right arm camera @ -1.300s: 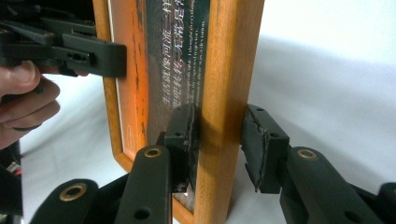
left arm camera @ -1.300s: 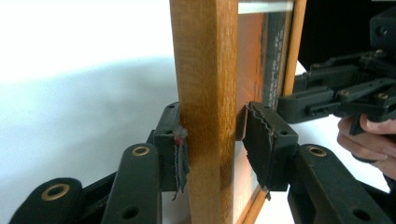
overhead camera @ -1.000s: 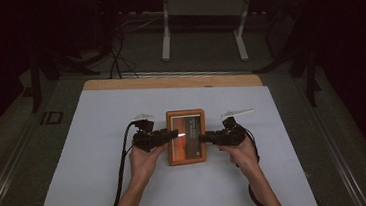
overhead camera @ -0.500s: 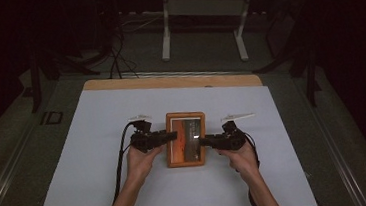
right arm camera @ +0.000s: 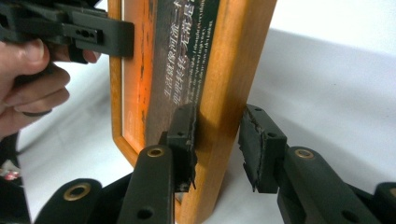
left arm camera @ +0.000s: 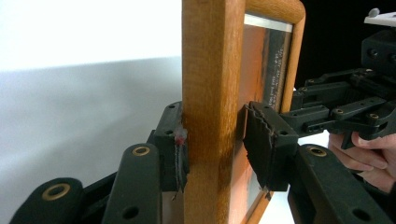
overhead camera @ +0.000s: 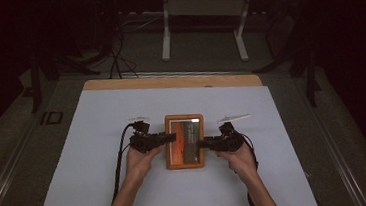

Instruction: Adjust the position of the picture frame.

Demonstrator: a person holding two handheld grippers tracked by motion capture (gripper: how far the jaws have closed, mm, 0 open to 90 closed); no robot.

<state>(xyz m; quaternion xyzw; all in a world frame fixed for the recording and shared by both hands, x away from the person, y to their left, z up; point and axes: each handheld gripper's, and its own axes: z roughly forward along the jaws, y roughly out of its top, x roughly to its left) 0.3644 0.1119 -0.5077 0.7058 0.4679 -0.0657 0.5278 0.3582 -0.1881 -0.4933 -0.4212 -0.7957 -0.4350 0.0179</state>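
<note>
Two claws are set on one wooden frame (overhead camera: 185, 141), which sits near the middle of the white-covered tabletop (overhead camera: 102, 180), one claw at each long side.

The left claw (overhead camera: 168, 138) is brought in from the frame's left edge. In the left gripper view the wooden side rail (left arm camera: 212, 112) is seen standing between the jaws: one pad is pressed flat on the rail's outer face, while the other is placed on the glass side, right at the rail, though full contact there can't quite be made out. So it reads as clamped on the frame.

The right claw (overhead camera: 203, 143) is brought in from the opposite edge. In the right gripper view the frame (right arm camera: 187, 70) is straddled: one pad is laid against the printed front, while a clear gap is left between the other pad and the wood. Those jaws have just been opening a little, so nothing is squeezed there.

An orange picture with a dark strip of white lettering is shown behind the glass. Both hands (overhead camera: 143, 159) are kept low, close to the tabletop.
</note>
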